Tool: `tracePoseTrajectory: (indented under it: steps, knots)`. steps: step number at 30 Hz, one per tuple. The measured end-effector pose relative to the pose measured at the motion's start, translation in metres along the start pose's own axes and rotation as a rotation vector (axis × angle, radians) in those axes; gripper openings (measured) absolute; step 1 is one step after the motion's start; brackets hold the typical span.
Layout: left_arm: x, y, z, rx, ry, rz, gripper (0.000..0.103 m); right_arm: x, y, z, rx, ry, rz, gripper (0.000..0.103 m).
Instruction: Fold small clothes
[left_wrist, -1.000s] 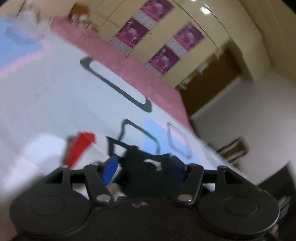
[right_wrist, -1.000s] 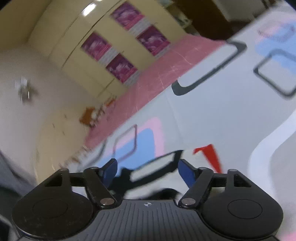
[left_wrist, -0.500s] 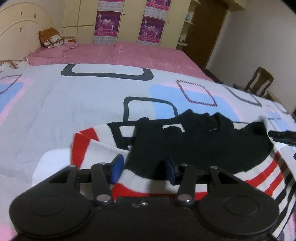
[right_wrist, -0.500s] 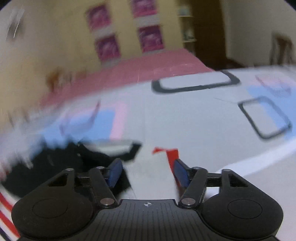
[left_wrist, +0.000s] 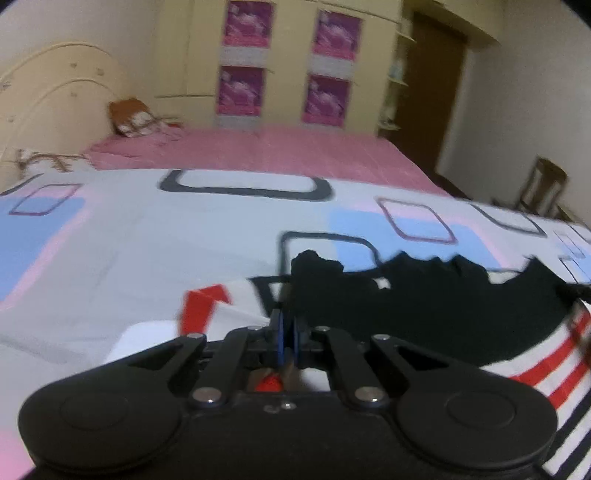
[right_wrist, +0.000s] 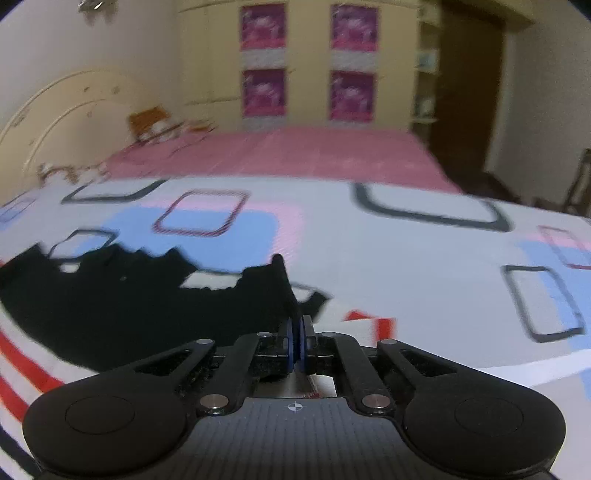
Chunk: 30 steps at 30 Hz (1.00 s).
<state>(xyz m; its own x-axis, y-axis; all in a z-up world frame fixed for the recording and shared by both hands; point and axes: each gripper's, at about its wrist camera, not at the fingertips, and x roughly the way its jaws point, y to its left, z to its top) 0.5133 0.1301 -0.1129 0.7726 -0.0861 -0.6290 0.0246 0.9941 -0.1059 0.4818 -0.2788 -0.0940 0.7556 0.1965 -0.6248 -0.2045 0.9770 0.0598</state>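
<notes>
A small garment with a black upper part (left_wrist: 436, 295) and white, red and black stripes (left_wrist: 554, 354) lies on the bed. My left gripper (left_wrist: 287, 332) is shut on its left edge, where black cloth meets the white and red stripes. In the right wrist view the same garment (right_wrist: 110, 295) spreads to the left. My right gripper (right_wrist: 296, 343) is shut on its right black corner (right_wrist: 275, 284), which stands up in a peak above the blue pads.
The garment rests on a white quilt (left_wrist: 147, 251) with blue, pink and black squares. Behind it is a pink sheet (left_wrist: 258, 151), a headboard (left_wrist: 48, 96) at the left, wardrobes with purple posters (left_wrist: 243, 88) and a chair (left_wrist: 543, 188) at the right.
Both grippers were open half a second ago and are now shut on the garment's two sides. Both views have levelled out from a tilted, blurred sweep.
</notes>
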Motion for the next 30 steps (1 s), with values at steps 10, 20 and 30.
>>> tracePoseTrajectory:
  steps: [10,20,30]
  knots:
    - [-0.015,-0.011,0.009,-0.004,-0.024,0.02,0.036,-0.015,0.013,-0.003,0.026,-0.054,-0.041,0.042]
    - [0.02,-0.104,-0.001,0.163,0.085,-0.144,0.072,0.021,0.114,0.001,-0.129,0.076,0.167,0.044]
    - [-0.01,-0.041,-0.011,0.171,0.031,-0.004,0.067,-0.003,0.041,-0.008,-0.056,0.044,0.0,0.048]
